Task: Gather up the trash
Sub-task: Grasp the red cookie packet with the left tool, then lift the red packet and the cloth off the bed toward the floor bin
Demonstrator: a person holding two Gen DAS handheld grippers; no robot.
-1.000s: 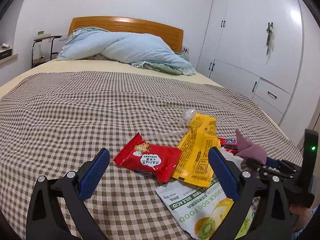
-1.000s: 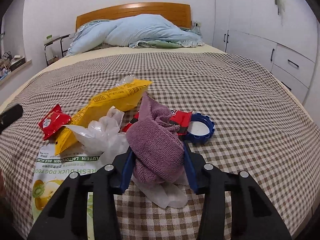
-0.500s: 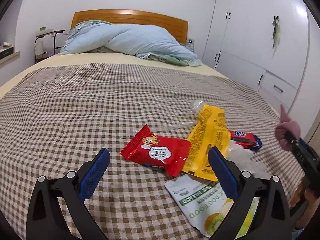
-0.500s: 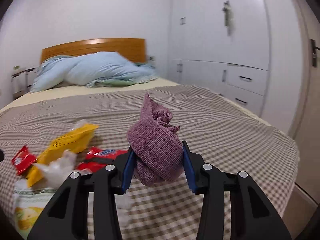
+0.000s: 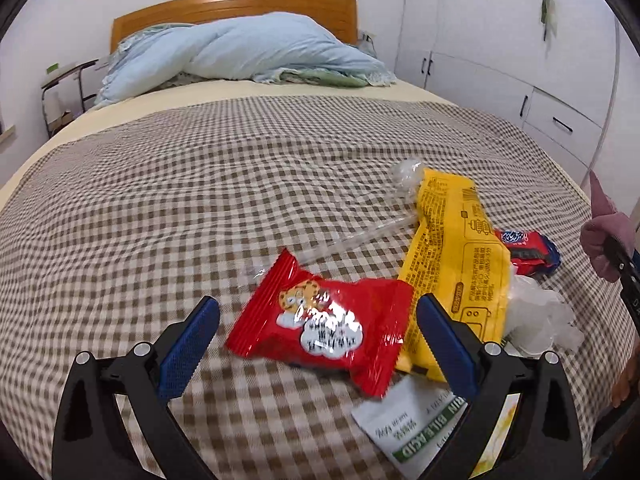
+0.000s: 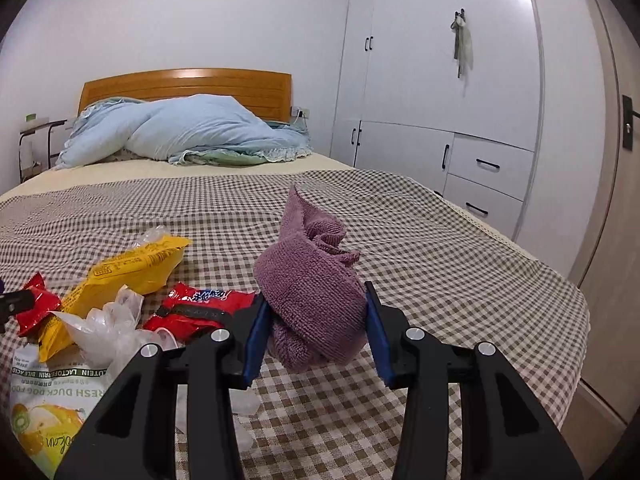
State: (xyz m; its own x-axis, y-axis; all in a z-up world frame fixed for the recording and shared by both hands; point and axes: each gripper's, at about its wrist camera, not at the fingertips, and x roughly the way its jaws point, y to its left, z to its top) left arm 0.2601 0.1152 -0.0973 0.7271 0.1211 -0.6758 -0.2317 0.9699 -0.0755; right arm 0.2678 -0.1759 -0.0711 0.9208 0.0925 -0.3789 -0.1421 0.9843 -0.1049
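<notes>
Gripper status first: my left gripper (image 5: 318, 326) is wide open, low over the bed (image 5: 160, 200), straddling the red snack packet (image 5: 320, 320); my right gripper (image 6: 314, 336) is clamped on a purple towel (image 6: 310, 288), held above the bed's right side. No "since" info used.

Trash, big to small, all on the checked cover, near right part of bed:
- white dog food bag (image 6: 48, 400), nearest edge, flat
- yellow wrapper (image 5: 456, 256), overlapping the red packet's right end
- crumpled clear plastic (image 6: 108, 324), just beside the yellow one
- red snack packet, between my left fingers, not touched yet
- red-blue packet (image 6: 200, 308), farther right
- clear wrap ball (image 5: 406, 174) at the yellow wrapper's far tip

Progress, my read: early. Nothing visibly binned, no bin in view. All wrappers left to pick; red packet looks next.
</notes>
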